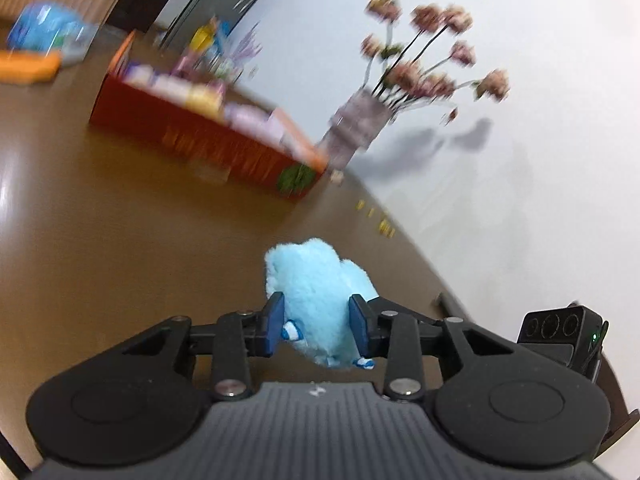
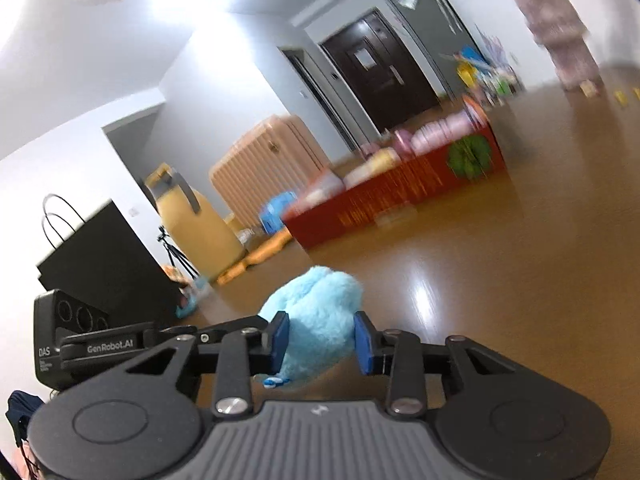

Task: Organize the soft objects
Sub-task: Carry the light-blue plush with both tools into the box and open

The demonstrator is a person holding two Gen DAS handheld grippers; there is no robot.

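Note:
A fluffy light-blue plush toy (image 1: 316,280) with small blue-and-white parts sits between the blue pads of my left gripper (image 1: 316,308), which is shut on it above the brown table (image 1: 120,232). In the right wrist view a light-blue plush toy (image 2: 316,312) is squeezed the same way by my right gripper (image 2: 320,324). The two grippers are side by side: the right one's body (image 1: 560,332) shows at the left view's edge, and the left one's body (image 2: 80,344) reaches toward the plush. I cannot tell whether both hold the same toy.
A long red box (image 1: 208,140) filled with pastel soft items lies further along the table, also seen as the red box (image 2: 400,192). A vase of pink flowers (image 1: 360,128) stands by the white wall. A black bag (image 2: 100,264), yellow bag (image 2: 192,224) and pink suitcase (image 2: 272,160) stand beyond.

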